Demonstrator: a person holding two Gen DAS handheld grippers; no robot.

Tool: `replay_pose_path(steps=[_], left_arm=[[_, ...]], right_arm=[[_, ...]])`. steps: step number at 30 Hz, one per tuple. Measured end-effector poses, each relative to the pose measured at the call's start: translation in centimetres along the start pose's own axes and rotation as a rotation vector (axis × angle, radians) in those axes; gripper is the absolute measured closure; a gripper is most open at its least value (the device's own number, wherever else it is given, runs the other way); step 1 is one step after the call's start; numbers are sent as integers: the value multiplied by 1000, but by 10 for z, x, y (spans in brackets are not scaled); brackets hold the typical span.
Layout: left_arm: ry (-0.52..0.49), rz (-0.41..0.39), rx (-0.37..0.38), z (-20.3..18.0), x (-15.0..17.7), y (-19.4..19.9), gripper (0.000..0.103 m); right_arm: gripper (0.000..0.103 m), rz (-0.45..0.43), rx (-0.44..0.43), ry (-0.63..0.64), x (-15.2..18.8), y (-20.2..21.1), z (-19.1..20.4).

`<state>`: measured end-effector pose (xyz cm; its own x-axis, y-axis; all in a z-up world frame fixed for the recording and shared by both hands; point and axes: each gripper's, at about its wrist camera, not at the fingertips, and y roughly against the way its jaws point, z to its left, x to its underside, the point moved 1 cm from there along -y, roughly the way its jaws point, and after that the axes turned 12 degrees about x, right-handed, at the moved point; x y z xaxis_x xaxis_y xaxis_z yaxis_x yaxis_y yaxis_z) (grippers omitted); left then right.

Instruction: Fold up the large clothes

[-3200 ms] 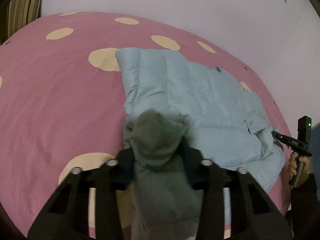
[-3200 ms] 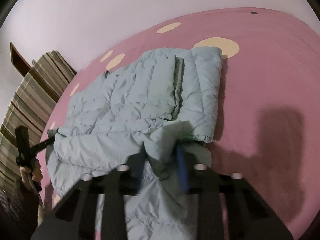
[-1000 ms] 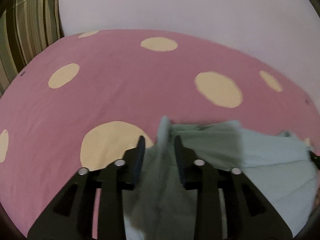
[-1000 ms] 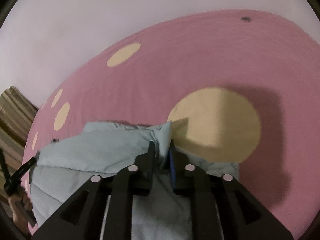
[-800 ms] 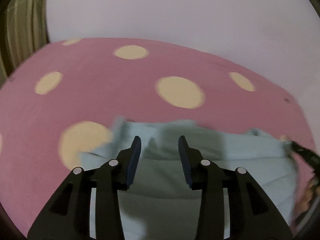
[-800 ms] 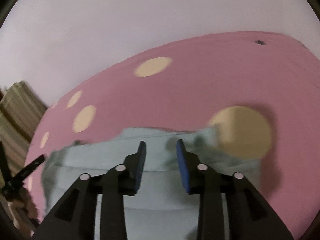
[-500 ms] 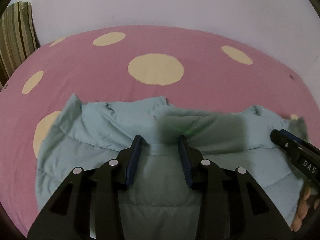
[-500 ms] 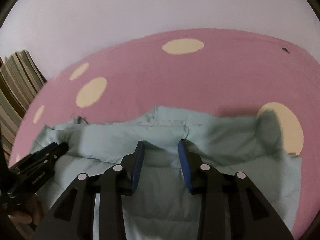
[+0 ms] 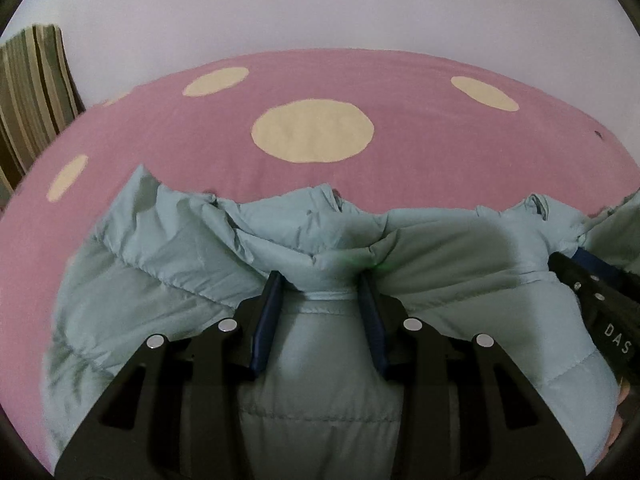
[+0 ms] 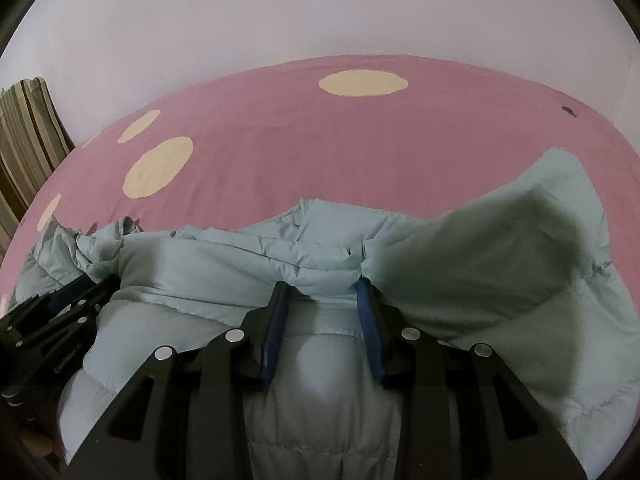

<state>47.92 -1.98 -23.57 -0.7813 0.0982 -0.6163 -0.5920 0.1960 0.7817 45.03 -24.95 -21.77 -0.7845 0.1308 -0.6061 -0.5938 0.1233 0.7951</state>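
Observation:
A pale blue quilted puffer jacket lies folded over on a pink bed cover with cream dots. It also shows in the right wrist view. My left gripper is open, its blue pads either side of a jacket seam, resting on the fabric. My right gripper is open too, over the jacket's folded edge. The right gripper shows at the right edge of the left wrist view. The left gripper shows at the left of the right wrist view. The two grippers sit close, side by side.
A striped cushion or curtain stands at the far left of the bed, also in the right wrist view. A plain pale wall runs behind the bed. Bare pink cover lies beyond the jacket.
Both grippers carried the jacket's edge across the bed, folded it over and let go. Both now stand open. In the last half second they moved closer together over the folded jacket.

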Motion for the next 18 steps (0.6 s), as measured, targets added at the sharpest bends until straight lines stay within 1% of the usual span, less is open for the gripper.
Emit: replay_pose_path(steps=[2, 4, 6, 8, 10, 12, 14, 18], left_arm=[[25, -27, 18, -2, 0, 19, 63], [53, -67, 71, -5, 4, 41, 63], [48, -80, 103, -13, 9, 49, 58], [29, -56, 115, -22, 17, 43, 57], [12, -30, 93, -23, 27, 25, 57], [6, -39, 99, -19, 34, 13, 56], [6, -36, 107, -18, 38, 4, 56], [-15, -21, 79, -23, 37, -2, 56]], right_arm=[[66, -16, 7, -2, -3, 19, -2], [66, -45, -17, -8, 0, 37, 0], [66, -61, -53, 5, 8, 51, 10], [66, -66, -56, 37, 15, 53, 22], [66, -63, -22, 67, 21, 45, 32], [63, -50, -16, 68, 27, 31, 33], [63, -45, -22, 58, 34, 16, 32], [63, -46, 19, 79, 33, 12, 39]])
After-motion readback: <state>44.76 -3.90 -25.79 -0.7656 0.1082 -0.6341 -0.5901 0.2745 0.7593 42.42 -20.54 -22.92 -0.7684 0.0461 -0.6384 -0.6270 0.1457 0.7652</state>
